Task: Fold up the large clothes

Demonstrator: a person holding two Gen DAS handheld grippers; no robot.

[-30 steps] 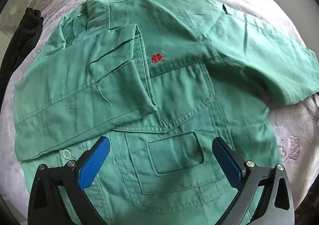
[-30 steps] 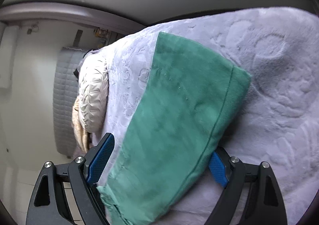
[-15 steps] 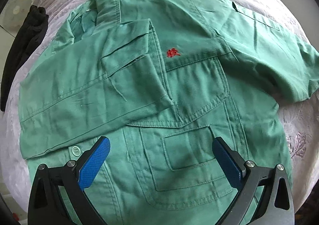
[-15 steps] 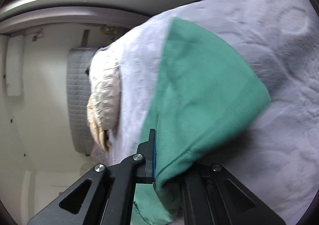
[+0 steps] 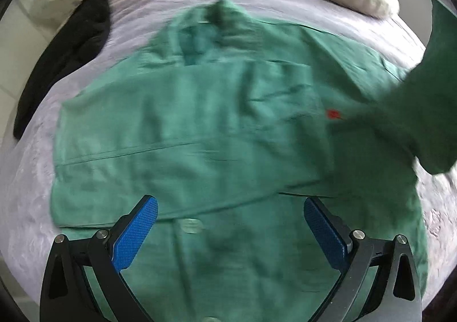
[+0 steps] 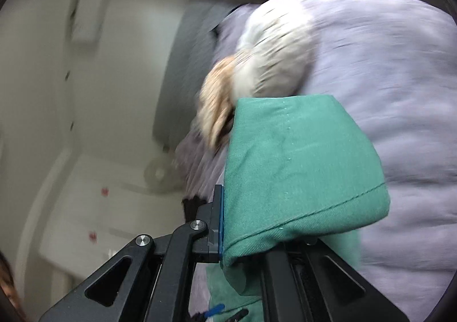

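Green shirt (image 5: 200,136) flat on bed (image 5: 328,19), blurred | right tongs (image 6: 225,225) clenched on its sleeve (image 6: 300,167) | left tongs (image 5: 228,230) released, apparently above shirt

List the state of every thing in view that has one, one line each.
green shirt: spread on the bed, one sleeve already folded in
right sleeve: lifted off the bed, clamped
right gripper: shut on the sleeve
left gripper: open, empty, above the shirt
black garment: lying crumpled at the bed's edge

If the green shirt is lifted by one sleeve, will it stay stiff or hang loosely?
Probably loosely. The sleeve droops over the shut right hand-held gripper, so the cloth looks floppy. The green shirt lies flat with soft creases on the bedspread, so it should trail and slide rather than keep its shape.
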